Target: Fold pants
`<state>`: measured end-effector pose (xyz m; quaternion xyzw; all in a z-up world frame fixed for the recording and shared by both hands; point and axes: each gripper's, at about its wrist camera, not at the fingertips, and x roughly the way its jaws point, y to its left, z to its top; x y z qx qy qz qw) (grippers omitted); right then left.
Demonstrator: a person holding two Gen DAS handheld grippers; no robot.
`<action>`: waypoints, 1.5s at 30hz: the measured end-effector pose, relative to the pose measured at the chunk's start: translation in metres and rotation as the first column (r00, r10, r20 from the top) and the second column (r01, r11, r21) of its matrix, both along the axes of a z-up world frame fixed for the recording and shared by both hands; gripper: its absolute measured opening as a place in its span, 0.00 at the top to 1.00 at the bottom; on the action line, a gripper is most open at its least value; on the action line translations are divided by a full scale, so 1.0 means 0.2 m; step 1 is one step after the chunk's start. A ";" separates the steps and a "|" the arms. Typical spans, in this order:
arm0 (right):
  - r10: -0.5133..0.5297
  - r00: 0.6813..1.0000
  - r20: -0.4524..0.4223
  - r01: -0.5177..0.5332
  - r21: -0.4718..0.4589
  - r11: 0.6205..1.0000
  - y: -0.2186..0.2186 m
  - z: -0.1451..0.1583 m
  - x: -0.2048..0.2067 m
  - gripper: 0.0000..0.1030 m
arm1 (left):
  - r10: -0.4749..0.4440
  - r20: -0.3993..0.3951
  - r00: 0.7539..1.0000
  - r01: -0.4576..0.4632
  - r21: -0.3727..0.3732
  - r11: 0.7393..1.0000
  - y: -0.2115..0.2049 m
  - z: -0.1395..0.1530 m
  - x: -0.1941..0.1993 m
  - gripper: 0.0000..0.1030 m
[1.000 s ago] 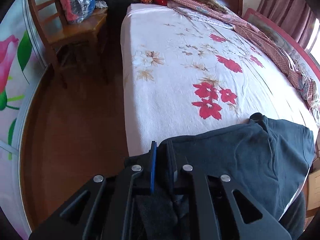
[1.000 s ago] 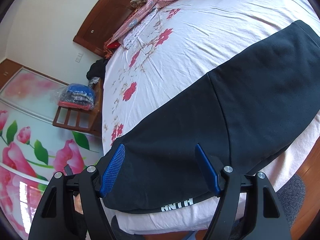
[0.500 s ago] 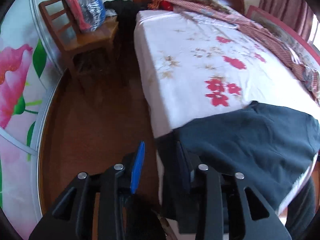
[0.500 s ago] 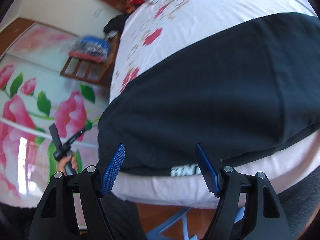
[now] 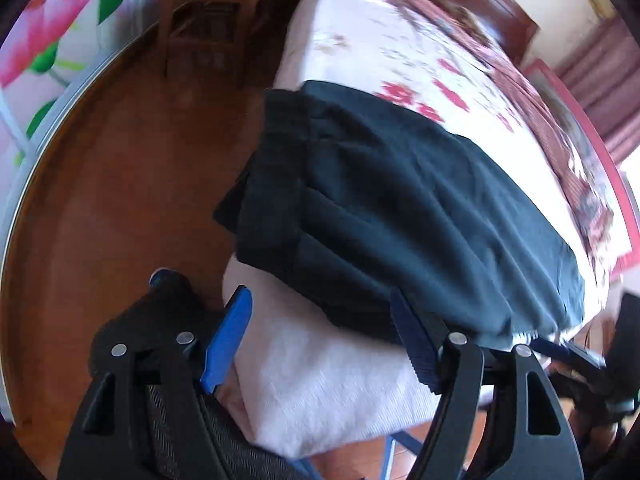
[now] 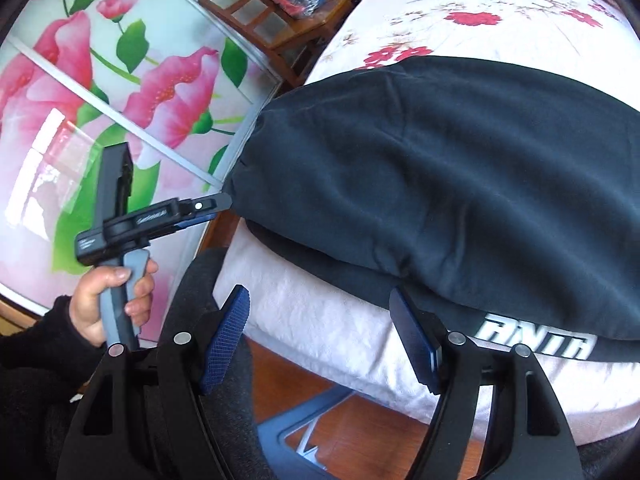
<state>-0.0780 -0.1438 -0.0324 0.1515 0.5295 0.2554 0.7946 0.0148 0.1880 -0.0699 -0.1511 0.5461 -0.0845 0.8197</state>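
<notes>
Both tongs, left (image 5: 320, 340) and right (image 6: 320, 340), are now hanging apart; left just dropped the dark folded soft pants (image 5: 400, 208), so this fold looks done.

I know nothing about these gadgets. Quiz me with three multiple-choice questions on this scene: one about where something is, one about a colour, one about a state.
1. Where do the dark pants lie?
A. on the wooden chair
B. at the near edge of the bed
C. on the floor

2. What colour are the pads on the right gripper's fingers?
A. blue
B. yellow
C. white

3. How is the left gripper set?
A. shut on the pants
B. shut on nothing
C. open, holding nothing

Answers: 1 B, the pants rest on the flowered sheet by the mattress edge. 2 A, both pads show blue. 3 C, its fingers stand wide apart with no cloth between them.
</notes>
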 end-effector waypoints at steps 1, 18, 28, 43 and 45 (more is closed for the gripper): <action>-0.014 1.000 0.003 0.014 -0.001 1.000 -0.02 0.01 -0.01 0.30 | 0.020 -0.024 1.000 -0.022 -0.061 0.998 0.03 -0.05 0.03 0.31; -0.179 0.984 -0.027 0.179 0.026 0.983 -0.33 0.05 -0.02 0.30 | 0.234 0.074 0.969 -0.211 -0.236 0.949 0.17 0.03 0.09 0.79; -0.316 0.949 -0.005 0.316 0.042 0.948 -0.54 0.03 -0.09 0.30 | 0.161 0.003 0.987 -0.160 -0.098 0.982 0.17 -0.11 0.12 0.70; -0.113 0.993 0.032 0.117 -0.396 0.911 -0.26 -0.25 -0.02 0.30 | -0.366 0.314 0.876 0.301 0.237 0.924 -0.72 0.51 -0.03 0.27; -0.178 0.984 0.006 0.170 -0.333 0.927 -0.34 -0.21 -0.05 0.30 | -0.480 0.295 0.826 0.426 0.231 0.875 -0.94 0.45 -0.03 0.27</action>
